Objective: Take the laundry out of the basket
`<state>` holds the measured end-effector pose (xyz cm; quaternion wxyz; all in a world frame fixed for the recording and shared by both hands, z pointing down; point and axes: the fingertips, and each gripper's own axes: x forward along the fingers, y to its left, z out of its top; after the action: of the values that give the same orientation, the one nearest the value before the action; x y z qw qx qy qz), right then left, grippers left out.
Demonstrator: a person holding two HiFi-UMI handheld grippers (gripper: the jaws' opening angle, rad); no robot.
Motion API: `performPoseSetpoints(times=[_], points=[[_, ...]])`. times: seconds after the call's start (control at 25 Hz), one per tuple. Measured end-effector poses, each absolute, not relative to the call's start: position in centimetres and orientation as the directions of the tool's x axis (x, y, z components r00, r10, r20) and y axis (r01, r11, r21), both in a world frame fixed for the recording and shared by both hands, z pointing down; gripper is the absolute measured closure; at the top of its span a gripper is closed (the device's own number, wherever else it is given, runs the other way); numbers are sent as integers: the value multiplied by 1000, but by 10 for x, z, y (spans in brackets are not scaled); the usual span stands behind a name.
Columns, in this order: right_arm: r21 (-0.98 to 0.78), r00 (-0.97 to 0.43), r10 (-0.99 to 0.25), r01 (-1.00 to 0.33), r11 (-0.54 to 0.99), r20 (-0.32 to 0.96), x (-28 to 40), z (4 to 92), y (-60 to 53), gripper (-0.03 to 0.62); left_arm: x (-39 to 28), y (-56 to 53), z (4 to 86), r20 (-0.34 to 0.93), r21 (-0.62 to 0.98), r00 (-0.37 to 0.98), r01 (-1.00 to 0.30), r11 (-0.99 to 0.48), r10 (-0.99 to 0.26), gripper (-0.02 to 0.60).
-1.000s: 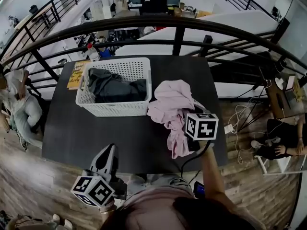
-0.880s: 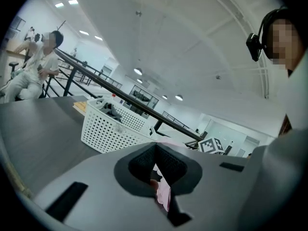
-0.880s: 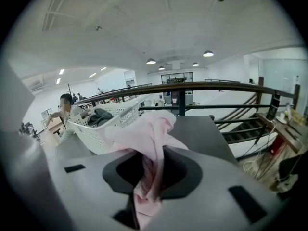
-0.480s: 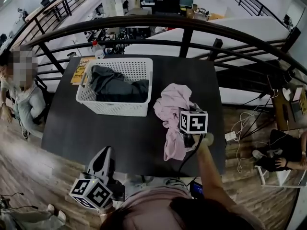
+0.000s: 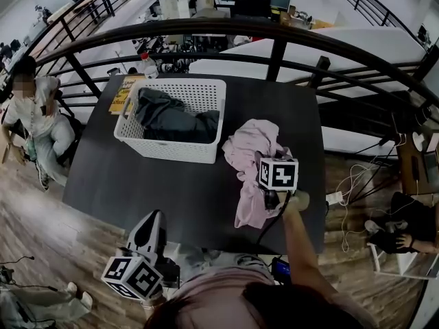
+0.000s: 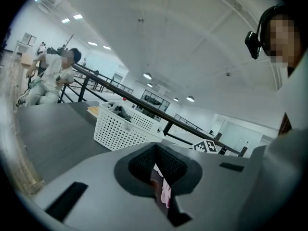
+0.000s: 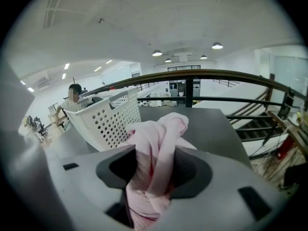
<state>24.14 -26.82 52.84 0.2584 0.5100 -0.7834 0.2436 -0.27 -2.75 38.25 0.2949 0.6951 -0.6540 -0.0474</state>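
The right gripper [image 7: 154, 170] has come down over the last second, and the pink garment [image 5: 255, 157] that hung from it now lies on the table [image 5: 137, 184]. It is heaped near the right edge, with its tail trailing toward the near edge. The jaws have just been opening. In the right gripper view they stand about half wide, and a twisted bunch of the pink cloth sits loose between them, no longer pinched. I judge that 1 piece is out of the basket [image 5: 168, 149] and is being let go, so this step is almost done.

The left gripper [image 5: 154, 219] hovers at the near edge. Its jaws are drawn together to a thin slit and carry nothing.

The basket stands at the far left part of the table. Dark laundry [image 5: 171, 118] is piled inside it and rises above the rim on the left, so the task is far from finished.

A yellow booklet [image 5: 123, 93] lies at the far left corner, just beside the basket. A black railing [image 5: 274, 29] curves past the far edge, and a person [image 5: 38, 115] sits on the floor off to the left.

The bunch between the right jaws may snag as the gripper backs out. The pink heap also lies between that gripper and the basket. The left gripper has only bare table ahead of it, then the basket's wall to clear.
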Motion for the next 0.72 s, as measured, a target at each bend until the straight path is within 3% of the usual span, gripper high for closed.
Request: performPoseSetpoints(times=[0.72], points=[[-67,-307,-686,-933,354,660,246,536,-249,352,-9,-51,385,313,471,250,-879,-79,-916,584]])
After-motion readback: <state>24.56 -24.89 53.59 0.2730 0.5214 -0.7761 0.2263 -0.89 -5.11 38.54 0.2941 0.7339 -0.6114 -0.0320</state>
